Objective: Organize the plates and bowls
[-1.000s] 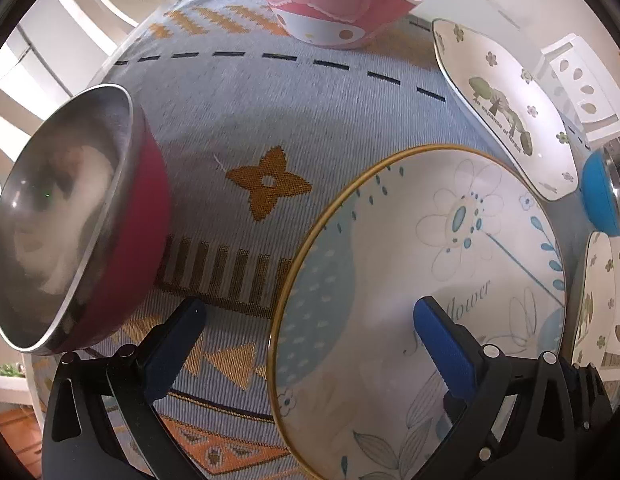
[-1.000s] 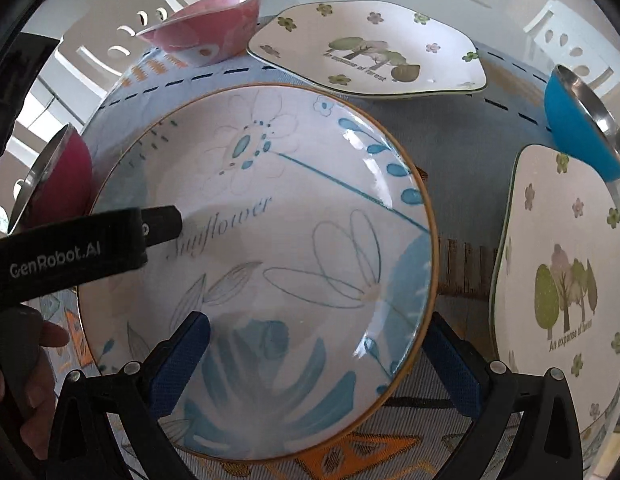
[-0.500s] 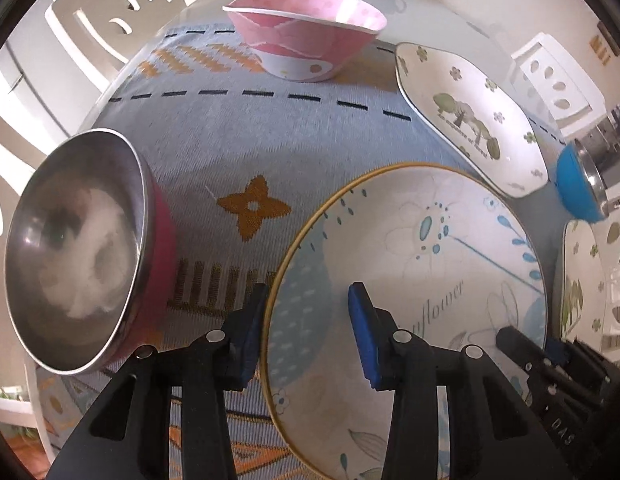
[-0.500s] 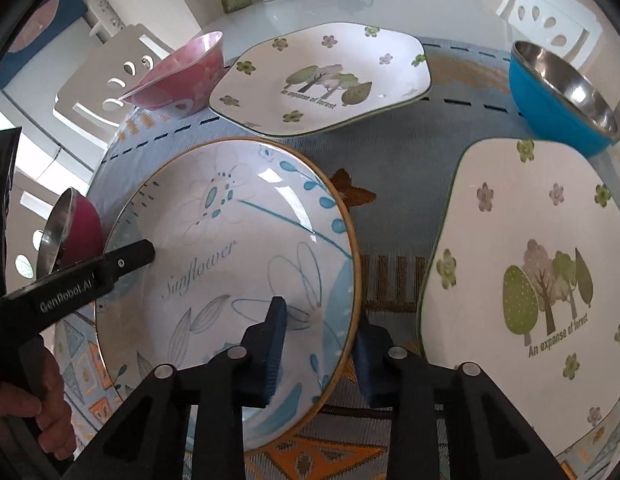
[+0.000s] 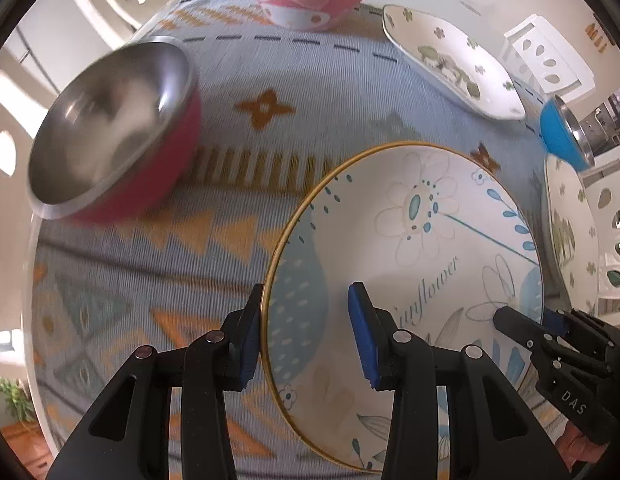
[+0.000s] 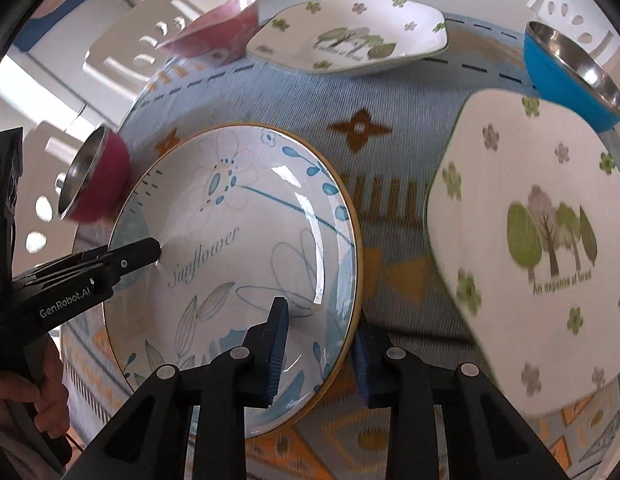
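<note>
Blue-padded left gripper [image 5: 308, 336] and right gripper [image 6: 318, 350], wide open a second ago, now clamp opposite rims of the sunflower plate [image 5: 414, 248] at lower centre, readying it for lifting.

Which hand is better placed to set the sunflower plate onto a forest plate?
Right. Both tongs, left and right, are shut on opposite rims of the sunflower plate, but the near forest plate lies beside the right one; the red bowl flanks the left.
</note>
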A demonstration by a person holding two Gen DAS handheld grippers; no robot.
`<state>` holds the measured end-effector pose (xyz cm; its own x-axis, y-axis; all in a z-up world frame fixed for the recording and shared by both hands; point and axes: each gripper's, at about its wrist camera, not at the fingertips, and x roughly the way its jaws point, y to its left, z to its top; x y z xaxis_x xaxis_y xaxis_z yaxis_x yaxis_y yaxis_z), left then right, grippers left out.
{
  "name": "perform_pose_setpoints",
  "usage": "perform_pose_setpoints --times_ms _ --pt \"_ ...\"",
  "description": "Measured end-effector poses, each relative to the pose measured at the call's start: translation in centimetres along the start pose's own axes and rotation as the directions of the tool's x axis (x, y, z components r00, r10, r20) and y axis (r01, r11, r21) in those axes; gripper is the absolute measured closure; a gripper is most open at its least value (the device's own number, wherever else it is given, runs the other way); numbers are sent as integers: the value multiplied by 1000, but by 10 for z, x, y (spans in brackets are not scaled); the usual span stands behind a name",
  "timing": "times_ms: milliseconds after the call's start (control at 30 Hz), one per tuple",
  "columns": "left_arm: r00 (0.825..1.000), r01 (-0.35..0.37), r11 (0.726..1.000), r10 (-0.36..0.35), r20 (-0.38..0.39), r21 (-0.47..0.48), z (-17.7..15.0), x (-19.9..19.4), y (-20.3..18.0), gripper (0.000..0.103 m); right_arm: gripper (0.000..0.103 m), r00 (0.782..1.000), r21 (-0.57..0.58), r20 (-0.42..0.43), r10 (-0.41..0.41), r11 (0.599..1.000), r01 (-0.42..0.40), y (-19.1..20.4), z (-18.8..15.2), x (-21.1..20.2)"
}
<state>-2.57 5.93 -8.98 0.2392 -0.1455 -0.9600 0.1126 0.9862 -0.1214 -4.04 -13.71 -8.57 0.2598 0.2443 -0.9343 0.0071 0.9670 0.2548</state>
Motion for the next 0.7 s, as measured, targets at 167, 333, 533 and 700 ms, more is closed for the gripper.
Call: perform_pose_setpoints --times_ms 167,333,533,700 --pt "1000 -9 1000 8 -22 -28 -35 -10 -1 65 74 999 -23 -33 8 1000 -9 2 -24 -6" --pt "999 -21 999 19 -29 -48 -64 -17 -5 66 74 998 -45 -55 14 999 -16 2 -51 -13" --pt "999 -47 999 47 14 -16 -71 -27 -17 66 74 998 -52 -50 35 998 -37 0 -74 -25" --pt "998 -52 998 51 24 24 -60 -21 -25 66 74 998 -28 -35 49 998 -50 -5 -80 -27"
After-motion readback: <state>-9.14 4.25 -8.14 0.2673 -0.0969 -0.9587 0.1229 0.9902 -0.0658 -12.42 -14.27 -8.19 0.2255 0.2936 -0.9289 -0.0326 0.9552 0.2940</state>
